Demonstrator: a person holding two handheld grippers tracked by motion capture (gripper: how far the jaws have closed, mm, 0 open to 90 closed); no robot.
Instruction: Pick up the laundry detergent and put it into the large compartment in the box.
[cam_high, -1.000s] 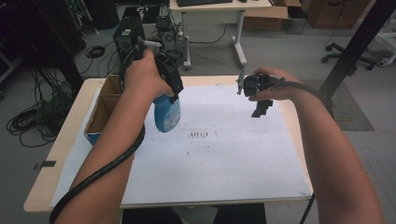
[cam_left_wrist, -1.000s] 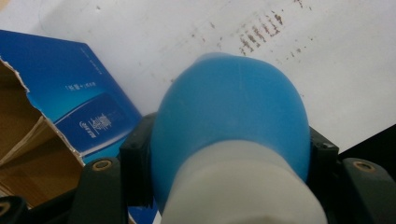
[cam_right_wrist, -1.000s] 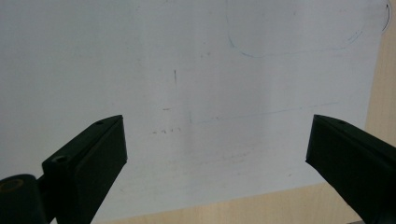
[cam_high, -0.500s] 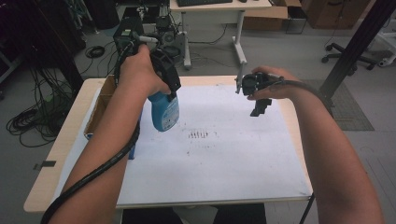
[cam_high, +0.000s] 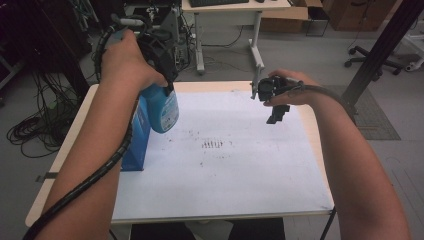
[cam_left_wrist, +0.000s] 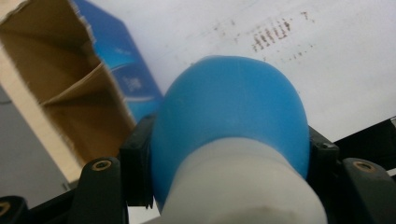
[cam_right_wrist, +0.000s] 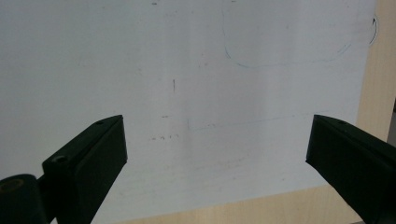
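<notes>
Blue bottle (cam_high: 163, 107), clamped in left tool (cam_high: 162, 75), hangs beside open box (cam_high: 136, 137); right tool (cam_high: 276, 116) gapes empty.

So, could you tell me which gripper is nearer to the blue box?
Left. The left gripper holds a blue bottle right above the blue box at the table's left edge; the right gripper hovers open, far across the white sheet.

A large white sheet (cam_high: 240, 175) is covering most of the wooden desk (cam_high: 320, 125), with small dark marks (cam_high: 212, 145) showing near its middle. Behind, a second desk (cam_high: 235, 7), an office chair (cam_high: 375, 55) and coiled cables (cam_high: 30, 132) are sitting on the floor.
</notes>
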